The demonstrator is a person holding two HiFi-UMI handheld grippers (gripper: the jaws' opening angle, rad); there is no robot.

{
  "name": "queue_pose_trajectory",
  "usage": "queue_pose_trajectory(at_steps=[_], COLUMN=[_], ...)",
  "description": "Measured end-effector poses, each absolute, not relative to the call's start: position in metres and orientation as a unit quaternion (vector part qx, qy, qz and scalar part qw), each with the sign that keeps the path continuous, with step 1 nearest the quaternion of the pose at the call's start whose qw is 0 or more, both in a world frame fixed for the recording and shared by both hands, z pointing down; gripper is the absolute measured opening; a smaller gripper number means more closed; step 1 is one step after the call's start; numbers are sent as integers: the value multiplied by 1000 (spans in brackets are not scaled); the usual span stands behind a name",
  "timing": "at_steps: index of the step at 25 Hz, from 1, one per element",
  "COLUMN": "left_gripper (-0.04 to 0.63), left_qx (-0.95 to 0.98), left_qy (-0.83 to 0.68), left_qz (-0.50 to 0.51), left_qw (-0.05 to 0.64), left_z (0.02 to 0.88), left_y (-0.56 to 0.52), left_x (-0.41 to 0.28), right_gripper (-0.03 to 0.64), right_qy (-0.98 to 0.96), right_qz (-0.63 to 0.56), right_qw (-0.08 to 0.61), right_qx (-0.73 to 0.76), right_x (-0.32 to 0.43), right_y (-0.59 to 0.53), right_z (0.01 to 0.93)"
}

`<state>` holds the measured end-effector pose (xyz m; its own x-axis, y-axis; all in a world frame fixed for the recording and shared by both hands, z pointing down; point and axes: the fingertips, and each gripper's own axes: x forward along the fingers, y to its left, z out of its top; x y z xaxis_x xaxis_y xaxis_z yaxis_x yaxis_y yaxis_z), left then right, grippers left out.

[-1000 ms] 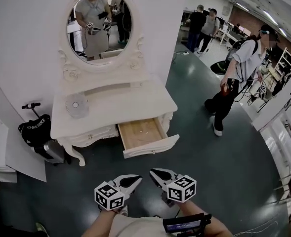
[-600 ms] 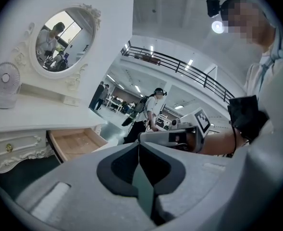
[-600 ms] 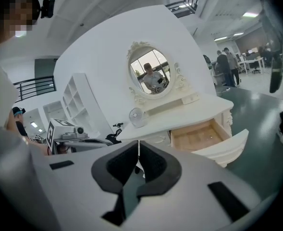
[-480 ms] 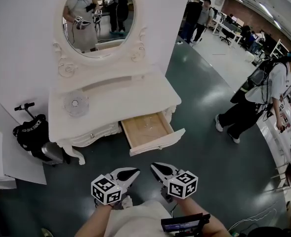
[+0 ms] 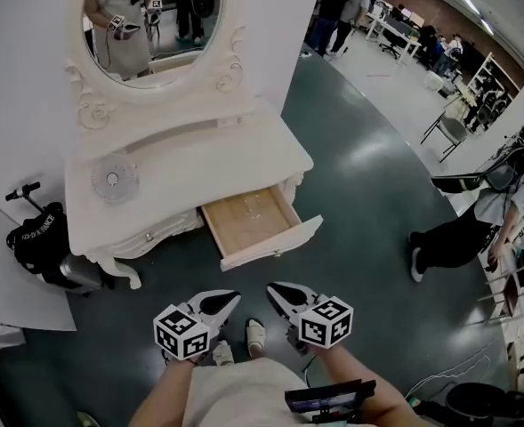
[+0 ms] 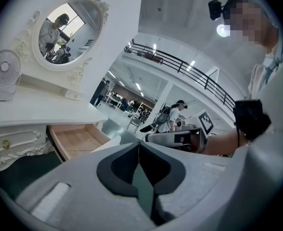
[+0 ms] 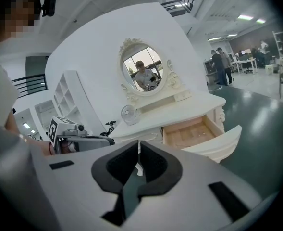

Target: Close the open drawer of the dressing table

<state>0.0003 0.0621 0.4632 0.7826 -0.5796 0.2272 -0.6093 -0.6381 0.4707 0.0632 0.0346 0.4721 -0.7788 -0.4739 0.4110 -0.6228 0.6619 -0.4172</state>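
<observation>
The dressing table is being viewed from above, standing against a white wall with its oval mirror rising at the back. The drawer is being shown pulled out from the right half of the table's front. Its pale wooden bottom is being exposed, and its white front panel is jutting out over the dark green floor. A small round fan is being carried on the left part of the tabletop. A black bag is being left on the floor just beside the table's left end.

Both grippers are being held low in front of the person, side by side and near each other, well apart from the drawer. The left gripper is being pointed toward the table; its jaws are being pressed together with nothing between them. The right gripper is likewise being aimed at the table, and its jaws are also being held together on nothing. In the right gripper view, the open drawer is being framed just above and to the right of the closed jaws.

The person with the two grippers is being reflected in the mirror. Another person is being seen on the floor far to the right.
</observation>
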Motion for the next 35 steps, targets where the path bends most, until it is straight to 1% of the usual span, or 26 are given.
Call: queue_pose_trajectory(at_steps=[11, 20, 35], left_gripper=[11, 11, 11], left_qx=[900, 893, 876], left_qy=[-325, -327, -333], left_qz=[29, 40, 62], left_qw=[290, 305, 342], left_z=[490, 524, 588], left_y=[42, 26, -12], left_x=[12, 9, 17], right_gripper=[18, 18, 18], right_qy=[-884, -879, -864], right_qz=[315, 317, 320], right_qw=[160, 191, 230], right_qx=[305, 301, 312], right_x=[80, 74, 78], right_y=[14, 8, -35], right_z=[514, 549, 607])
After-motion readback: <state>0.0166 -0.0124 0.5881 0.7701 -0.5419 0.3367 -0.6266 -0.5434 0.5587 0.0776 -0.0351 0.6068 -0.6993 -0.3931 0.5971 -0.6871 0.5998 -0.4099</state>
